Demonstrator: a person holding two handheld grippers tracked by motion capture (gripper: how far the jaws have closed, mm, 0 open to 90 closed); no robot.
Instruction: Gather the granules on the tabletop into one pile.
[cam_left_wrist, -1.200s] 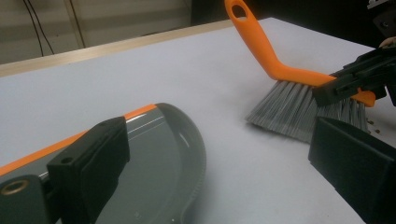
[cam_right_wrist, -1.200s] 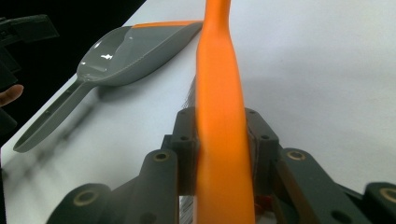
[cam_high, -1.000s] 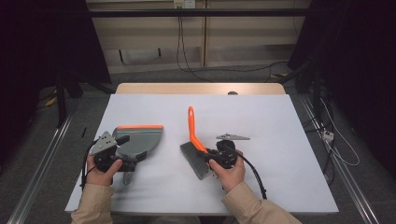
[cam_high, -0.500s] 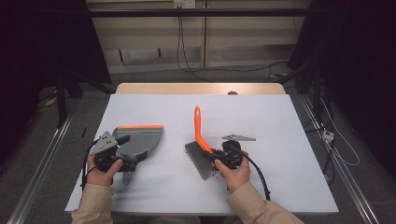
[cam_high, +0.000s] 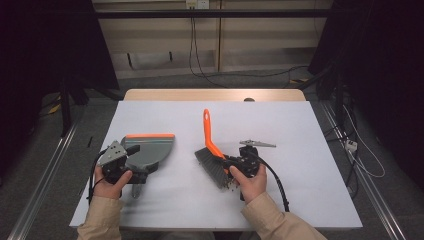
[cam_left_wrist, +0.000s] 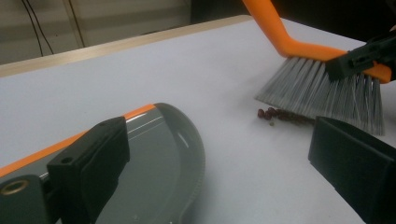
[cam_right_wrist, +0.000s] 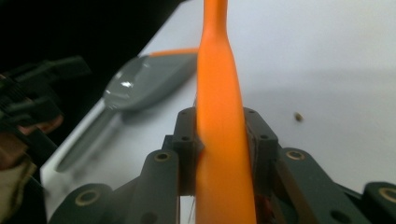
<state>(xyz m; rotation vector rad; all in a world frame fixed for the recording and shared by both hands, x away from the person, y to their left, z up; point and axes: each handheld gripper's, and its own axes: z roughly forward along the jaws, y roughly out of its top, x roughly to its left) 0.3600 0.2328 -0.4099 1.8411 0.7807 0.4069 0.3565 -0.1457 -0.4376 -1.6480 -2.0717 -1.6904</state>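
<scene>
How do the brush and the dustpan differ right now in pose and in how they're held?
The brush is tilted with its handle raised off the table; the dustpan lies flat. The right gripper is shut on the brush's handle; the left gripper sits at the dustpan's handle, open. The brush's bristles touch small brown bits; the dustpan lies apart from them. Both are grey and orange.

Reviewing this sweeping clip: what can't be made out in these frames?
- Left gripper in the high view: its body and the hand cover the dustpan handle, so the grip is hidden.
- Dark beads in the left gripper view: bristles cover part of the pile; count unclear.
- Brush in the right gripper view: its blurred handle hides the bristles.
</scene>
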